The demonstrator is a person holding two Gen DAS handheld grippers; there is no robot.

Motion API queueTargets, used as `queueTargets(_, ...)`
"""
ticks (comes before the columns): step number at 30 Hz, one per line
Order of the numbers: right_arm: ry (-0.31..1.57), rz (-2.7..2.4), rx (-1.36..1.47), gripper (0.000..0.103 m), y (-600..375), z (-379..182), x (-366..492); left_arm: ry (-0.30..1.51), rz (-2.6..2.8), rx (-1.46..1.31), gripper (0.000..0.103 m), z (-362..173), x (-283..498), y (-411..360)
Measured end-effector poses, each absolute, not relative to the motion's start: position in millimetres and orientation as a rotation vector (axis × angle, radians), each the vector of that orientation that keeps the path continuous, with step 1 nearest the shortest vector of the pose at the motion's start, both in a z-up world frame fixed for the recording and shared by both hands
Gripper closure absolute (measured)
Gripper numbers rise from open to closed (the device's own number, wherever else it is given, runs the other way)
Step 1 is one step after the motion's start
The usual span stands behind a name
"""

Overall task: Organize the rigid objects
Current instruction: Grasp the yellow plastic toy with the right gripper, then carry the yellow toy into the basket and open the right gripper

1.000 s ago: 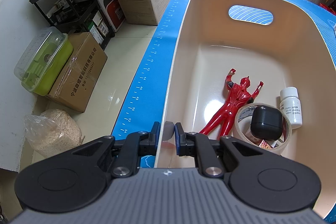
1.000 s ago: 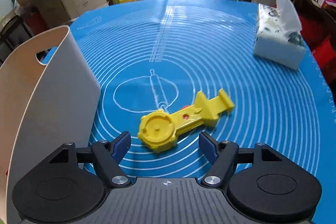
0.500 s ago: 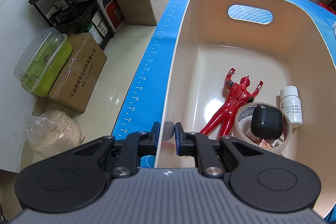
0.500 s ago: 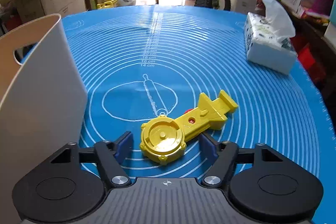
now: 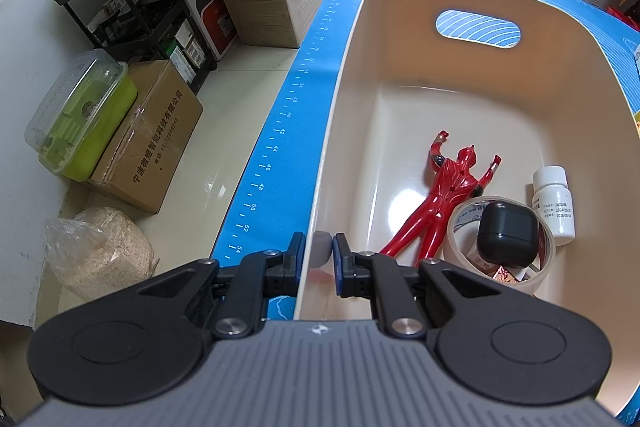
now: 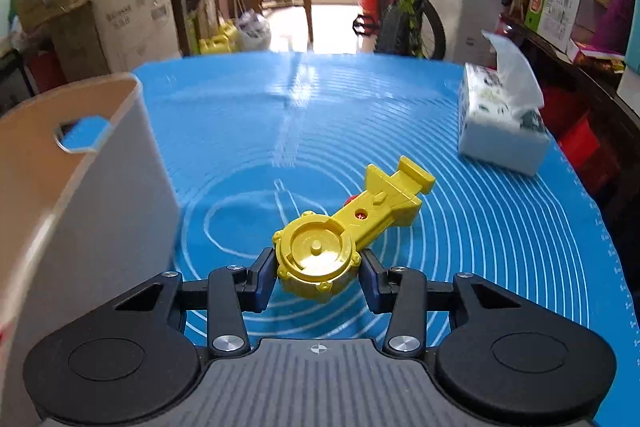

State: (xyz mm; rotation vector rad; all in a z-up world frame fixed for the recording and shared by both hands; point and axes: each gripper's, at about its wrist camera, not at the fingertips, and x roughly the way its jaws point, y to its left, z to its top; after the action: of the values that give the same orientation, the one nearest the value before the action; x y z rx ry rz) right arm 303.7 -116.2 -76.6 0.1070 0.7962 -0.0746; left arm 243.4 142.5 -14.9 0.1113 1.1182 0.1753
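My left gripper is shut on the near left rim of the cream bin. In the bin lie a red action figure, a roll of clear tape with a black case in it, and a white pill bottle. My right gripper is shut on the round head of a yellow toy launcher, whose handle points away to the right and looks lifted off the blue mat. The bin stands just left of it.
A tissue box sits at the mat's far right. The mat's left edge runs along a drop to the floor, with cardboard boxes and a shelf below. A bicycle stands beyond the table.
My right gripper moved forward around the yellow launcher's round head and closed on it; the view has tilted up. The left gripper has stayed clamped on the bin rim.
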Motion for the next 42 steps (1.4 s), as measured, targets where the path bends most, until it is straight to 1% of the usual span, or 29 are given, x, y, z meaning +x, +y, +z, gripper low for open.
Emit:
queueTargets(7, 0.695, -0.017, 0.101, 0.053, -109, -42, 293, 1.119, 0.175, 0.109, 0.086, -15, 243, 142)
queueTargets(14, 0.575, 0.073, 0.097, 0.053, -92, 4, 275, 1.119, 0.175, 0.110, 0.086, -14, 244, 142)
queueTargets(23, 0.532, 0.248, 0.072, 0.053, -49, 33, 257, 1.119, 0.175, 0.110, 0.086, -14, 244, 143)
queueTargets(27, 0.542, 0.305, 0.052, 0.053, -29, 33, 252, 1.119, 0.175, 0.112, 0.087, -14, 244, 142)
queueTargets(34, 0.622, 0.392, 0.013, 0.053, 5, 22, 246, 1.119, 0.174, 0.112, 0.087, -14, 244, 143)
queueTargets(42, 0.791, 0.463, -0.063, 0.053, 31, -3, 247, 1.117, 0.168, 0.111, 0.087, -14, 244, 145)
